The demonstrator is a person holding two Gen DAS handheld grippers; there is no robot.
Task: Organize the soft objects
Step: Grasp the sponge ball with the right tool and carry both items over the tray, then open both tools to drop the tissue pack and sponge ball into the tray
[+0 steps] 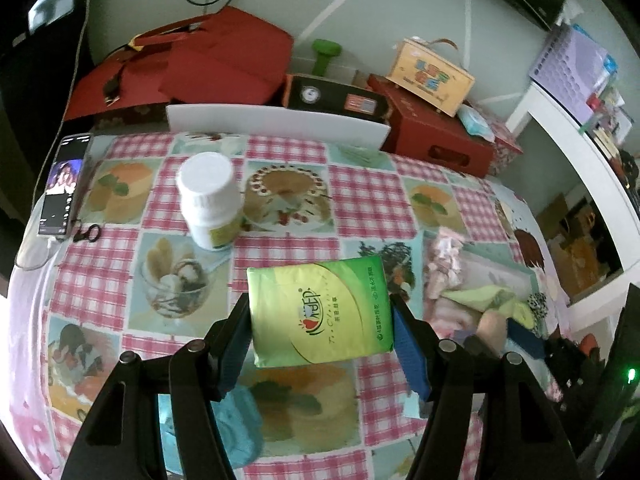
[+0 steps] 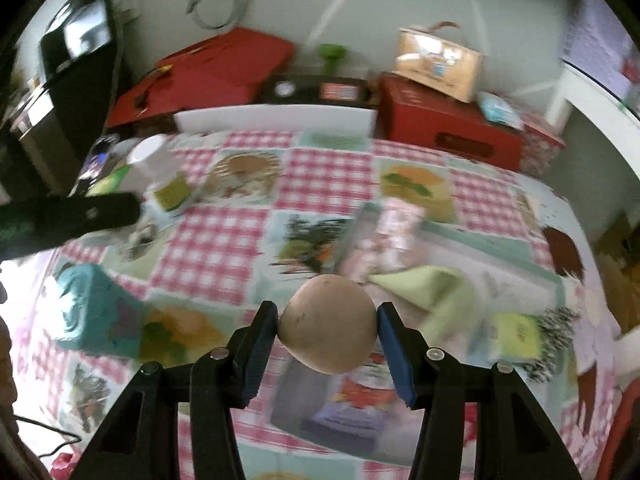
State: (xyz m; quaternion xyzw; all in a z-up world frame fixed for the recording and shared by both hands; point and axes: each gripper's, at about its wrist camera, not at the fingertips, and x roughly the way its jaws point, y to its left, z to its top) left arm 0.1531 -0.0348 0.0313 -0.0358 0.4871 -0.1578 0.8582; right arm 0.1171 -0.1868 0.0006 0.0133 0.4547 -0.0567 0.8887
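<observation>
1. Two blue pads of the left gripper [image 1: 322, 330] are squeezing a green tissue pack [image 1: 318, 314] above the checked tablecloth [image 1: 360, 192]. Its label is showing small writing I cannot read.
2. The right gripper [image 2: 327, 326] is pinching a soft tan ball [image 2: 328, 322] between both pads.
3. A white bottle [image 1: 208, 200] is standing beyond the pack.
4. Only the right view is showing a teal box [image 2: 98, 316] lying left.

The right wrist view is smeared by motion: beyond the round beige soft ball [image 2: 328, 324], the pale pink patterned bundle [image 2: 394, 236] cannot be identified. The small print on the green plastic tissue packet [image 1: 320, 312] is too small to be read. The dark upright smartphone [image 1: 64, 184] left of that packet shows an unclear screen.
</observation>
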